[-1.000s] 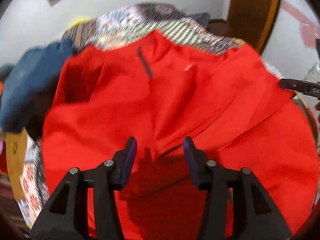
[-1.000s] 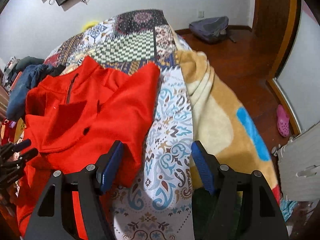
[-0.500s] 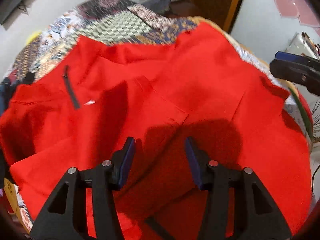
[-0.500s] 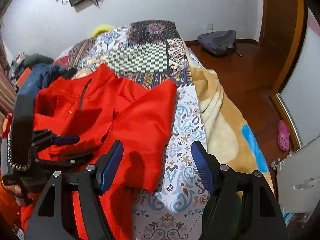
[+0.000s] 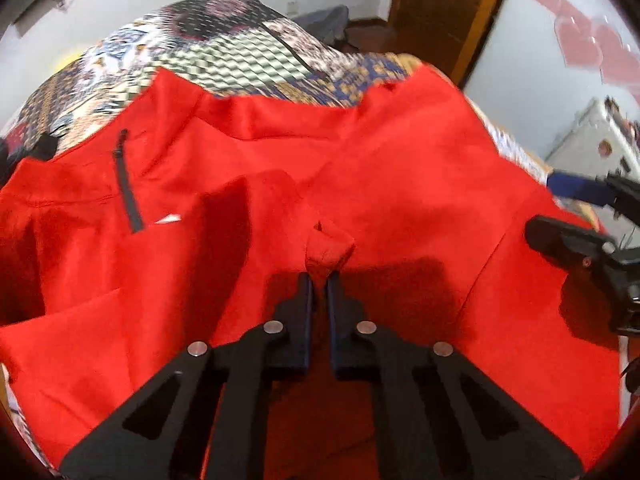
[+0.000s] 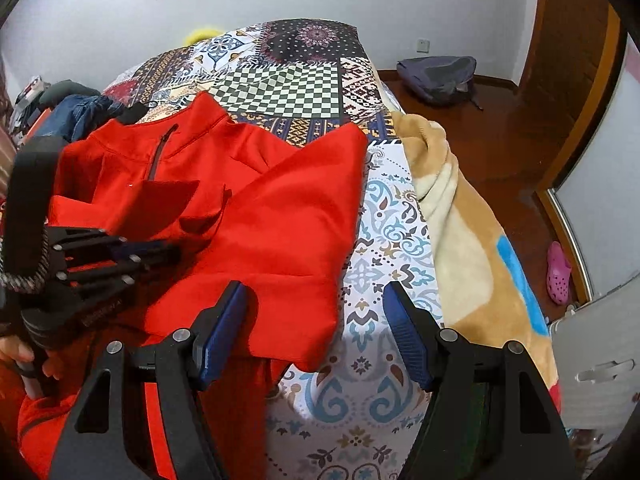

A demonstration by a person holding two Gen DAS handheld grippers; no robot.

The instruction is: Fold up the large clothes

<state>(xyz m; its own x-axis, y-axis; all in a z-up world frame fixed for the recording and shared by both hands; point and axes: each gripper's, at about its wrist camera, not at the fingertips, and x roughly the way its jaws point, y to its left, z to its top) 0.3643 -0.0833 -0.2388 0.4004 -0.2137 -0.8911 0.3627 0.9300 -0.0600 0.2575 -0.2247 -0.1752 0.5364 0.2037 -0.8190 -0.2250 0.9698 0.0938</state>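
Note:
A large red zip-neck garment [image 5: 400, 184] lies spread over a patterned quilt [image 6: 288, 88] on the bed. Its dark zip [image 5: 126, 184] points toward the far left. My left gripper [image 5: 318, 276] points down at the garment's middle. Its jaws are closing tight, and the pads press on a pinched-up fold of red cloth [image 5: 330, 250]. The right wrist view shows the same garment [image 6: 280, 208] with the left gripper [image 6: 160, 252] on it. My right gripper [image 6: 316, 292] stands open above the garment's near right corner and holds nothing. It also shows as the right gripper [image 5: 556, 212] at the edge of the left wrist view.
A beige and blue blanket [image 6: 460, 240] hangs over the bed's right side. Blue clothes [image 6: 80, 114] are piled at the far left. A grey backpack [image 6: 440, 74] and a pink shoe [image 6: 558, 272] lie on the wooden floor. A white unit [image 6: 592, 344] stands at the right.
The left gripper moved across the garment toward its middle, came down, and closed from open onto a fold of red cloth. The right gripper shifted slightly and stayed open.

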